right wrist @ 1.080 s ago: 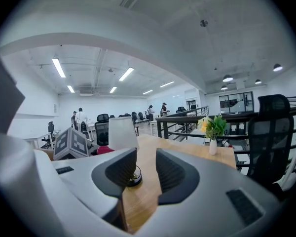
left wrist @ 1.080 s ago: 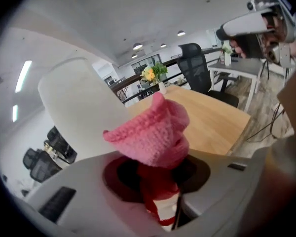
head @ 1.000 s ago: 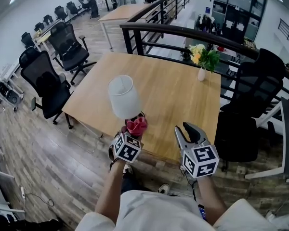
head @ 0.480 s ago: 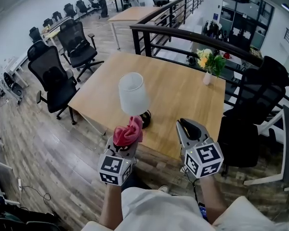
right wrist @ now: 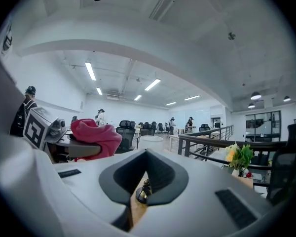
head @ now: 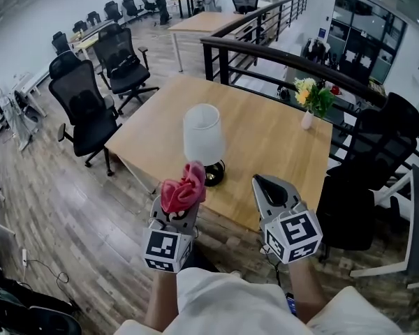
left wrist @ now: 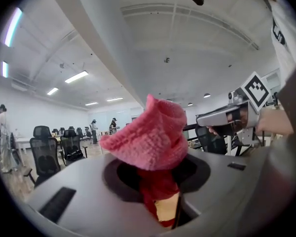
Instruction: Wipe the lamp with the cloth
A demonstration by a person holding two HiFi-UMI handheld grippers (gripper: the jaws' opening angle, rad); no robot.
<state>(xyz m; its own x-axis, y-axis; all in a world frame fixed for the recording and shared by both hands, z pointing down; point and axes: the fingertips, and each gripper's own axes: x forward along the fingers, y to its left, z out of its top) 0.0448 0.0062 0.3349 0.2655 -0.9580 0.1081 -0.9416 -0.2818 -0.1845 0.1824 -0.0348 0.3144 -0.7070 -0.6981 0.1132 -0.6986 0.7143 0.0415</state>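
A lamp with a white shade (head: 203, 132) and a black base (head: 214, 174) stands near the front edge of the wooden table (head: 279, 145). My left gripper (head: 177, 210) is shut on a pink cloth (head: 183, 190), held up just in front of and left of the lamp base. The left gripper view shows the cloth (left wrist: 150, 137) bunched above the jaws. My right gripper (head: 268, 186) hovers over the table edge to the lamp's right. Its jaws have just been closing and are shut with nothing between them. From the right gripper view the shade (right wrist: 151, 142) stands straight ahead, the cloth (right wrist: 96, 135) to its left.
A small vase of flowers (head: 309, 116) stands at the table's far right corner. Black office chairs (head: 87, 114) stand left of the table, another (head: 366, 159) on its right. A black railing (head: 265, 53) runs behind it. People stand far off at the back.
The left gripper has lifted the cloth up from beside the lamp base. The right gripper's jaws went from open to shut and it rose a little.
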